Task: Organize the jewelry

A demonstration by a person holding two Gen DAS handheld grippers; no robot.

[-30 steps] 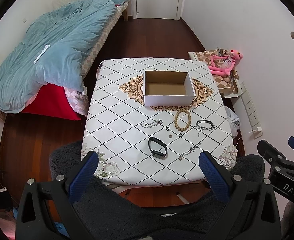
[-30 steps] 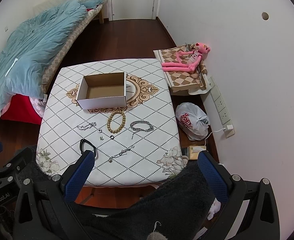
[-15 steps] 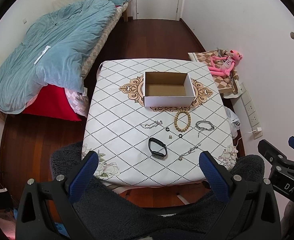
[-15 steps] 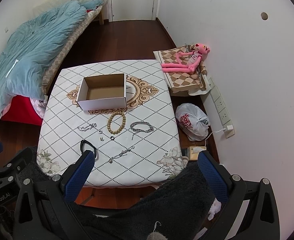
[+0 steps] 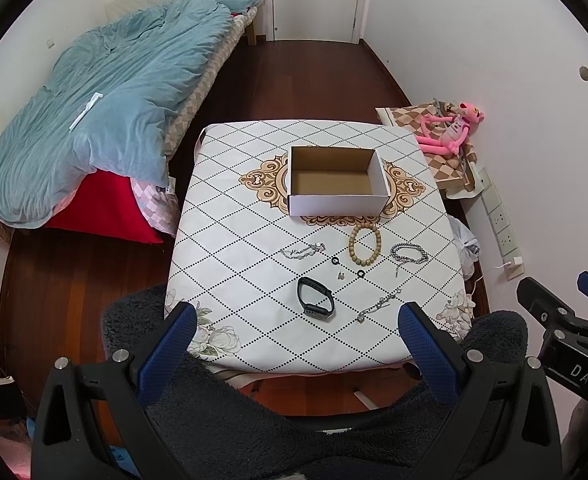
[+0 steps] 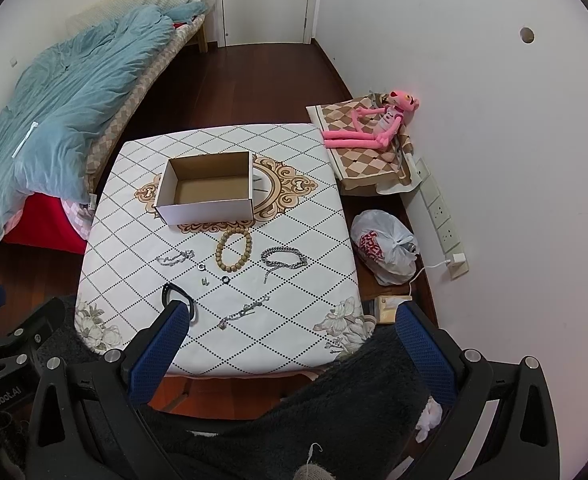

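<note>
I hold my left tool [image 5: 296, 350] and right tool [image 6: 294, 350] wide apart, both empty. The open white cardboard box [image 5: 336, 182] sits on the diamond-patterned desk [image 5: 234, 240], a wooden bead bracelet [image 5: 365, 245] just beside it.

On the worktop [image 5: 230, 240] sit one open cardboard box [image 5: 336, 182], one wooden bead bracelet [image 5: 364, 245], three silver chains [image 5: 302, 250] [image 5: 408, 253] [image 5: 376, 307], one black wristband [image 5: 315, 299], two small dark rings [image 5: 335, 261] [image 5: 361, 273] and one tiny pair of silver studs [image 5: 341, 275]. Off the worktop lie one pink plush toy [image 6: 374, 126] and one tied plastic bag [image 6: 386, 246].
</note>
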